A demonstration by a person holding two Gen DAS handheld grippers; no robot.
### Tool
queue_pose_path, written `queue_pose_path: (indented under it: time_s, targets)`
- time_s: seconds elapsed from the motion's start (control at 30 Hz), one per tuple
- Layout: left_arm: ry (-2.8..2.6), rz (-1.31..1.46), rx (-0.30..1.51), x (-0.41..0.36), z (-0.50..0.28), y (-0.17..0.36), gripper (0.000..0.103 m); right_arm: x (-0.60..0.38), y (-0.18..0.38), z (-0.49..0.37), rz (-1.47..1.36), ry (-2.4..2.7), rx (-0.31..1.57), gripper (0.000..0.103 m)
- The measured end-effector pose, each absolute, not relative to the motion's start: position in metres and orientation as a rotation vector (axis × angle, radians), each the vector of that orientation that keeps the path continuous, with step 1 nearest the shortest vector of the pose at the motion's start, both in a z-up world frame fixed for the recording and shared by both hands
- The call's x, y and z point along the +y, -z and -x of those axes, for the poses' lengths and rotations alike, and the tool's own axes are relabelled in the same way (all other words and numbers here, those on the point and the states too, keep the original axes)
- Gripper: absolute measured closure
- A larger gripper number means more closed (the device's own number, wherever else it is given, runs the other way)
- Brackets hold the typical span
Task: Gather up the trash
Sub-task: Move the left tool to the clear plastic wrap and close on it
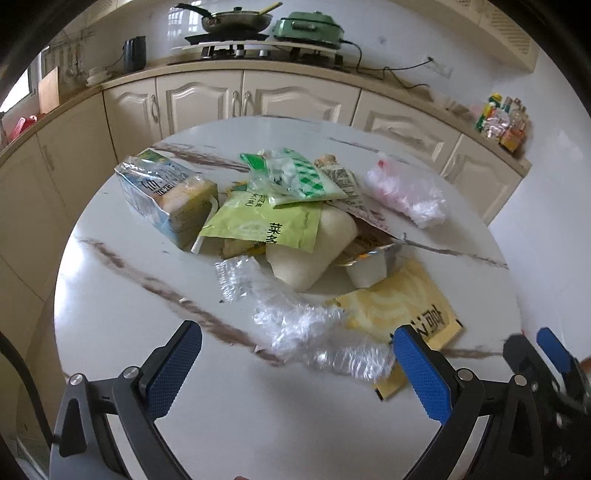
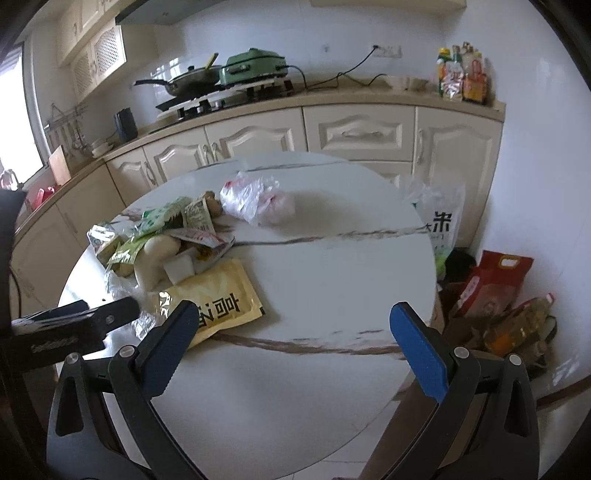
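A pile of trash lies on the round white marble table [image 1: 258, 413]: a milk carton [image 1: 166, 195], green packets [image 1: 266, 225], a pale pouch [image 1: 314, 251], a small foil-lidded cup [image 1: 369, 266] and a pink-and-clear plastic bag [image 1: 402, 192]. Crumpled clear wrap [image 1: 314, 332] lies nearest, partly over a yellow packet [image 1: 406, 306]. My left gripper [image 1: 295, 354] is open, its fingers on either side of the wrap's near end, not closed on it. My right gripper [image 2: 295, 325] is open above bare table, its left finger at the yellow packet's [image 2: 218, 299] near edge.
Cream cabinets and a counter [image 1: 258, 70] curve behind the table, holding a stove with a pan [image 1: 232, 20], a green cooker [image 1: 310, 26] and bottles [image 1: 502, 122]. On the floor right of the table stand a white bag [image 2: 439, 218], a red sack [image 2: 491, 280] and an oil bottle [image 2: 517, 328].
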State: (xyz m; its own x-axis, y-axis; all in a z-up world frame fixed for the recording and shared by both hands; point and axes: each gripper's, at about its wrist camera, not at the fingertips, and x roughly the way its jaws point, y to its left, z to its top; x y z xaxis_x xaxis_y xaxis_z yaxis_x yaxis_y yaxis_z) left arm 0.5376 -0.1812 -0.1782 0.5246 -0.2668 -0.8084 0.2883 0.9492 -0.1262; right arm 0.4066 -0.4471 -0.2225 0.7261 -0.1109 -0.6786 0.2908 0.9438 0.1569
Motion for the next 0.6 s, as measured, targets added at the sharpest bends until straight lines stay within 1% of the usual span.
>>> queue_pose_path:
  time_s: [0.23,0.53,0.57,0.6]
  targets:
    - [0.267,-0.064,0.983,-0.174,-0.6,0.198,0.002,-0.442,0.223,-0.423,-0.255,0.182,0.725,0.0]
    - [0.305,-0.131,0.931,-0.168,-0.655,0.224,0.001,-0.433,0.223,-0.456,-0.226,0.142,0.731,0.0]
    - [0.32,-0.13,0.925,-0.158,-0.646,0.232,0.004,-0.429,0.226,-0.461,-0.221,0.127,0.739,0.0]
    - [0.335,-0.128,0.912,-0.157,-0.644,0.232,0.019,-0.423,0.228,-0.468,-0.213,0.107,0.75,0.0]
